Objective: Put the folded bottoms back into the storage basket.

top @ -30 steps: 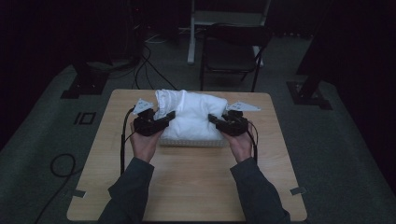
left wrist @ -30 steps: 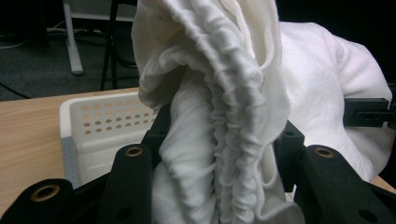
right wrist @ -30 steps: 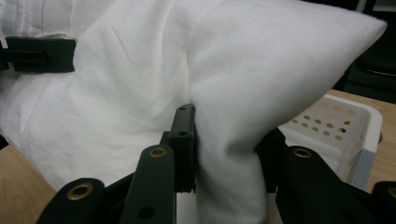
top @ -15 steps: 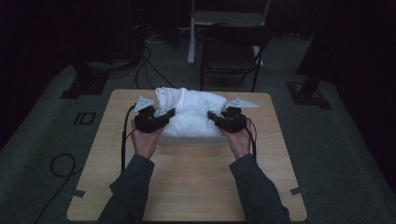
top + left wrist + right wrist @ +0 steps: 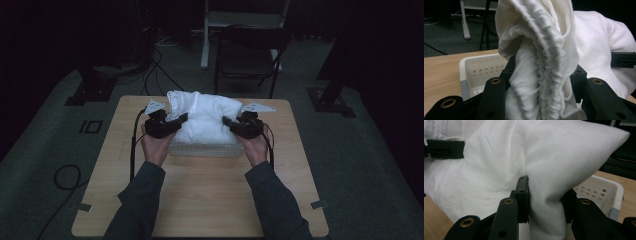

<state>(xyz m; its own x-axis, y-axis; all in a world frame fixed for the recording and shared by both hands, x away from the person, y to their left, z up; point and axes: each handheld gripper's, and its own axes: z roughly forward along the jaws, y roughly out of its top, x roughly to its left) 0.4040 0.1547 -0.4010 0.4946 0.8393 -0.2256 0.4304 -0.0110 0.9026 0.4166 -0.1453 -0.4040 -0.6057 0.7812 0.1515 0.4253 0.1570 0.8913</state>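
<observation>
At frame centre, the left gripper [image 5: 176, 121] is clamping the soft white pillow's [image 5: 205, 117] gathered edge (ruched); the right gripper [image 5: 231, 122] is pinching its smooth corner above the perforated basket [image 5: 205, 149].

pillows: 1 [image 5: 205, 117] | baskets: 1 [image 5: 205, 149] | grippers: 2 | chairs: 1 [image 5: 247, 55]

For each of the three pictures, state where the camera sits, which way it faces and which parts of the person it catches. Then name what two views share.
High view: above the near table edge, facing forward and down; forearms, left gripper, right gripper.
Left gripper view: rides that gripper, facing the gathered cloth hem.
Right gripper view: rides that gripper, facing a cloth corner.
Shared: white cloth over perforated white basket.
</observation>
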